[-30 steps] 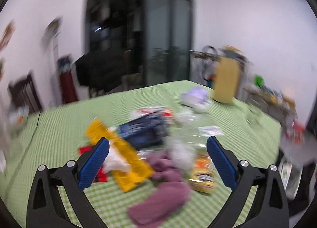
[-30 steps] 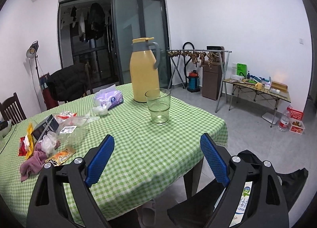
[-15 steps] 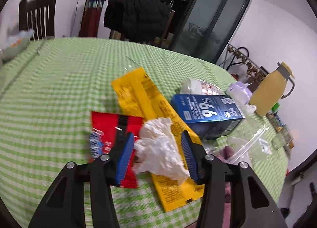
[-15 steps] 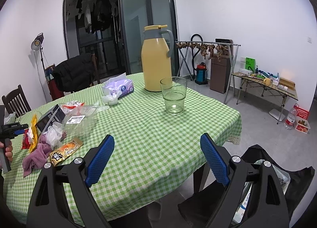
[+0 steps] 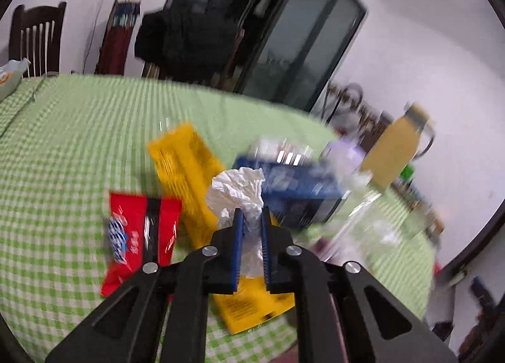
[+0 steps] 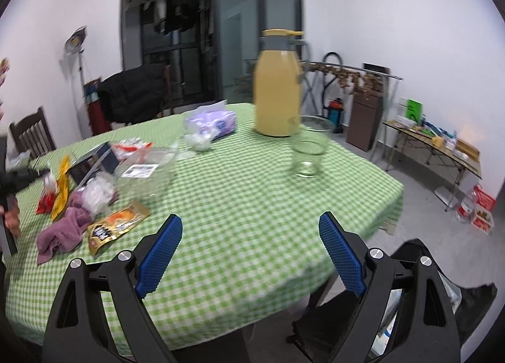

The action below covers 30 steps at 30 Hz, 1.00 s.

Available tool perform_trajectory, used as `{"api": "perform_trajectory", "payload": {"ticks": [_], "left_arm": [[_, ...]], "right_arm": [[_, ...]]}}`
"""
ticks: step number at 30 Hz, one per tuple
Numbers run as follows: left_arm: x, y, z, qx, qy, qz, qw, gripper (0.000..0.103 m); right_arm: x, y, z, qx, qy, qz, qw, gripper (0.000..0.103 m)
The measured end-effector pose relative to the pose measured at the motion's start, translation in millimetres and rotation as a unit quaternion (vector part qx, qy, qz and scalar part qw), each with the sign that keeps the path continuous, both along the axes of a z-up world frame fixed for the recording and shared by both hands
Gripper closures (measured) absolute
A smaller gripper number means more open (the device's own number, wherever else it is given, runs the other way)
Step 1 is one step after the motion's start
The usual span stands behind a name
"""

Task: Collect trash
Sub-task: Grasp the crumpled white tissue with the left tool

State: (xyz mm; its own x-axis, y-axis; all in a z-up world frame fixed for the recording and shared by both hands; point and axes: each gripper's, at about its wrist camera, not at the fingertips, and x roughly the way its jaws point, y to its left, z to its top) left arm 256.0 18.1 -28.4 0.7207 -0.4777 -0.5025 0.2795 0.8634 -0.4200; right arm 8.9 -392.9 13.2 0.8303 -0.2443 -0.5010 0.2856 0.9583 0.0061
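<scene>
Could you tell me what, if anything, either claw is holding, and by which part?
The left claw has just closed on the tissue, pinching its lower end. The right claw holds nothing.

Tablecloth (image 6: 240, 192) — green-and-white check throughout. Crumpled tissue (image 5: 237, 193): white. Beneath it, a flat wrapper (image 5: 186, 170), bright yellow with darker yellow print. Beside that, a red packet (image 5: 139, 233) crossed by a black band, with blue-and-white markings. Carton (image 5: 296, 186): dark blue, white lettering, blurred. Cloth (image 6: 60, 233): dusty purple-pink. Snack sachet (image 6: 116, 225): gold and black with an orange picture. Tissue pack (image 6: 214, 121): pale lilac with a blue mark. Thermos jug (image 6: 277, 91) — pale yellow body, grey collar, yellow lid. Drinking glass (image 6: 307, 151): clear, faintly green. Gripper pads (image 6: 159, 255): blue, ribbed, on black frames. Walls white.
</scene>
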Motion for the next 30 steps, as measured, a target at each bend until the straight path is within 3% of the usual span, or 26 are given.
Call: {"api": "perform_trajectory", "payload": {"ticks": [5,11,15,20,22,24,26,30], "left_arm": [[-9,14,14,-0.034,-0.03,0.021,0.9988,0.095],[-10,18,16,-0.016,-0.04,0.04,0.9983,0.095],[-13,27,17,-0.011,-0.044,0.05,0.9977,0.095],[-13,31,18,-0.013,-0.042,0.055,0.9975,0.095],[-13,32,17,-0.011,-0.043,0.055,0.9975,0.095],[-14,32,18,-0.01,-0.045,0.055,0.9974,0.095],[-15,31,19,-0.009,-0.047,0.057,0.9973,0.095],[-15,34,19,-0.014,-0.045,0.055,0.9974,0.095]], "right_arm": [[35,33,-6,0.007,0.014,0.054,0.998,0.018],[96,93,-17,0.043,0.022,0.165,0.985,0.02],[141,129,-26,0.073,0.038,0.206,0.975,0.04],[191,161,-48,0.1,0.08,0.221,0.967,0.051],[204,169,-58,0.097,0.099,0.216,0.966,0.065],[211,169,-64,0.109,0.11,0.214,0.964,0.085],[210,168,-64,0.116,0.11,0.216,0.963,0.092],[192,163,-41,0.09,0.077,0.216,0.969,0.096]]}}
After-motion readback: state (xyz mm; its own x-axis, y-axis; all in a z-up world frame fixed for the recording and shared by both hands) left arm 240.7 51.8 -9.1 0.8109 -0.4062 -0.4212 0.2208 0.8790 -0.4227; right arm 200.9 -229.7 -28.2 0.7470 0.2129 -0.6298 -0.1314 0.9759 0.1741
